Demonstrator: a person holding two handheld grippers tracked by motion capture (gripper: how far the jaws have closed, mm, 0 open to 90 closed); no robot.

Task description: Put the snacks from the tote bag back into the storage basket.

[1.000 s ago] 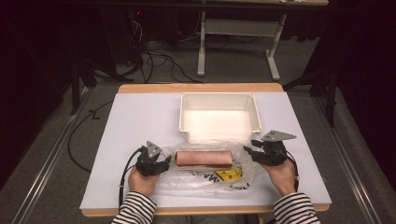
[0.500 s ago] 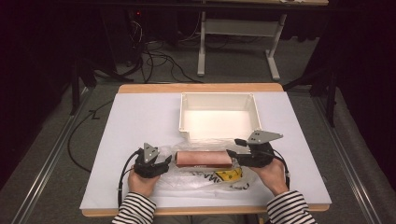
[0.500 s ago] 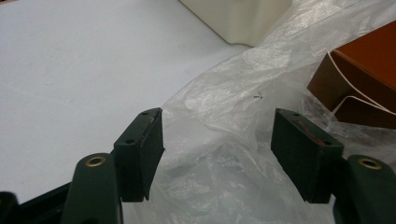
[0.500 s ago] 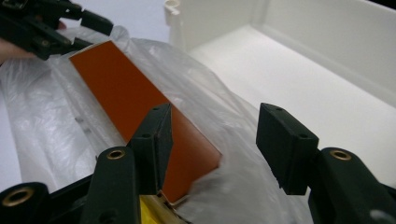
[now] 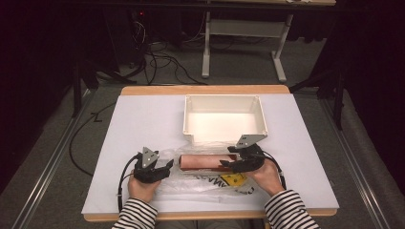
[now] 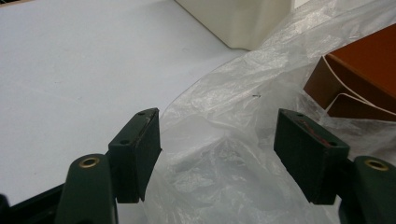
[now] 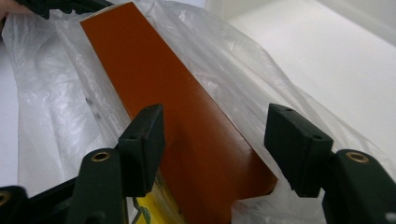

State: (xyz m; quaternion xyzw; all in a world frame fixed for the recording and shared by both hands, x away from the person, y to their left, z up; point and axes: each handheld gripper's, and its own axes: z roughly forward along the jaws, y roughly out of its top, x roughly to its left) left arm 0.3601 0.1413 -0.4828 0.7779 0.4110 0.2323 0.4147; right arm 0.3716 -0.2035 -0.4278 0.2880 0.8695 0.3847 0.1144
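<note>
**Both grippers wide at a bagged box**

Near the front edge of the table (image 5: 143,119), a long red-brown box (image 5: 203,162) lies on its side on a clear plastic bag (image 5: 200,183), its length running left to right across the high view. The film bunches around it and spreads flat toward the person, where a yellow print (image 5: 232,180) shows through. In the right gripper view the box (image 7: 187,140) runs away from the camera with film (image 7: 51,107) crumpled on both sides of it.

At the box's right end sits the right gripper (image 5: 234,163). Its jaws have just been opening and stand wide, one on each side of the box end, pads clear of the box faces in the right gripper view (image 7: 215,140).

At the bag's left end sits the left gripper (image 5: 165,168). Its jaws have just been opening too and stand wide apart; in the left gripper view (image 6: 217,154) loose film (image 6: 219,177) lies between them, not pinched, and the box's open left end (image 6: 355,79) shows beyond the far pad.

Just behind the box stands a white bin (image 5: 224,100), its near wall close to the box. Striped sleeves (image 5: 136,217) come in from the bottom edge. Beyond the table, cables (image 5: 157,59) lie on the floor by a grey desk frame (image 5: 243,28).
</note>
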